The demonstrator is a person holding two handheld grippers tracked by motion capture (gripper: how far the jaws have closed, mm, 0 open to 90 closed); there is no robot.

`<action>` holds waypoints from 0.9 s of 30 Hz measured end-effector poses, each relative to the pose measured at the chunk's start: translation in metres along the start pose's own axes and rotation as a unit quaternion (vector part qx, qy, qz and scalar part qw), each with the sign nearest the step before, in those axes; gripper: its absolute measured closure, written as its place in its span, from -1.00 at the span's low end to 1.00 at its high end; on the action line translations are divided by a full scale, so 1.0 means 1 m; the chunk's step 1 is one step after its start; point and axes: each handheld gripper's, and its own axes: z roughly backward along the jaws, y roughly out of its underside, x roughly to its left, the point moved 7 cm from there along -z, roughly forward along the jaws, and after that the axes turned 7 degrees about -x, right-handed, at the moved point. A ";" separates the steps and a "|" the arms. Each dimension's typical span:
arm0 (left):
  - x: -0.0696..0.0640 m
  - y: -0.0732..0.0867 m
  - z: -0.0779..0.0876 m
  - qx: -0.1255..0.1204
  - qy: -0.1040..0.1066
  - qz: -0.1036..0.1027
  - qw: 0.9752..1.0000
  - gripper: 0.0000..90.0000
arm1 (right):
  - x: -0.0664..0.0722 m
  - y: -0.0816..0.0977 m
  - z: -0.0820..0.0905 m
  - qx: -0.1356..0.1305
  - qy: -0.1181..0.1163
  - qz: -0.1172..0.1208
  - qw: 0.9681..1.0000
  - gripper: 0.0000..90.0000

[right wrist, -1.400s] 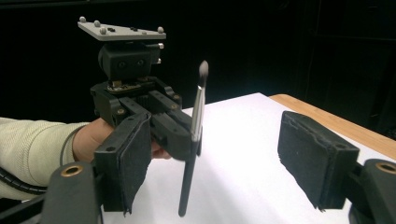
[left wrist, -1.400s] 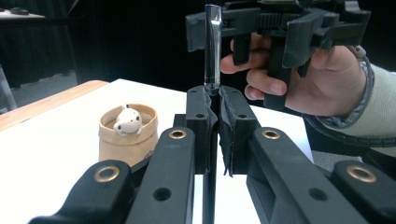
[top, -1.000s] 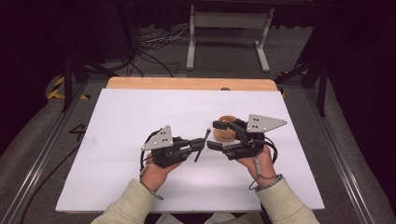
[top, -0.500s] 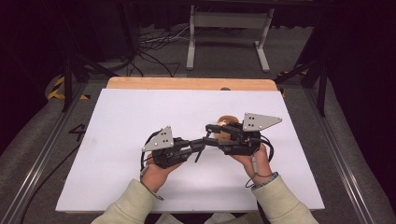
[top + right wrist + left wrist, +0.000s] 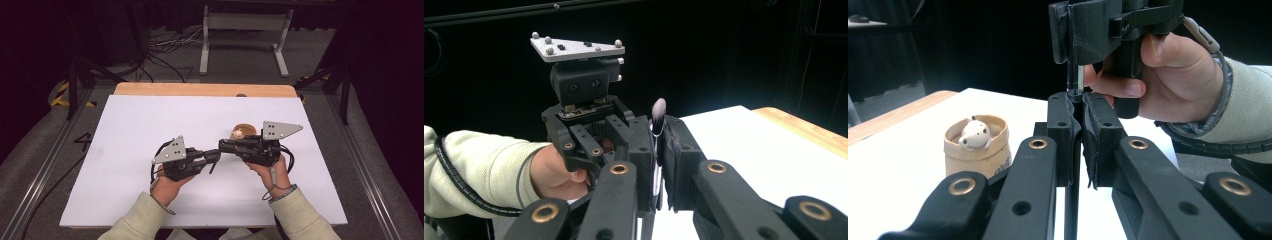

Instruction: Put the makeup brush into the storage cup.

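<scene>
Grippers closer together than second ago, meeting just in front of paper pot (image 5: 244, 133) on bench (image 5: 125, 130). Left gripper (image 5: 216, 161) jaws clamp brush (image 5: 658, 111); right gripper (image 5: 223, 145) jaws closed on same brush. Looks like handover.

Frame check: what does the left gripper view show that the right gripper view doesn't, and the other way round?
Left gripper view: a paper bag with a white bear toy in it, standing on the white table, and the right hand. Right gripper view: the brush at its bristle tip, and a grey three-cornered plate. Both: black jaws closed on the thin brush.
</scene>
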 end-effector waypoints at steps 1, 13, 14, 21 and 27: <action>0.000 0.000 0.000 -0.001 0.000 -0.001 1.000 0.85 | 0.000 0.000 0.000 0.002 0.001 0.000 1.000 0.86; 0.002 -0.001 0.006 0.003 -0.001 0.031 1.000 0.03 | 0.001 -0.008 0.000 0.008 0.005 0.009 1.000 0.88; 0.003 -0.002 0.009 0.003 -0.005 0.028 1.000 -0.02 | 0.000 -0.009 0.001 0.009 0.008 0.009 1.000 0.88; 0.014 -0.001 0.020 0.007 -0.036 0.018 0.999 -0.48 | -0.010 -0.022 0.008 0.012 0.026 0.016 0.999 0.88; 0.023 0.004 0.029 0.013 -0.056 0.033 0.998 -0.61 | -0.021 -0.031 0.014 0.008 0.042 0.017 0.999 0.88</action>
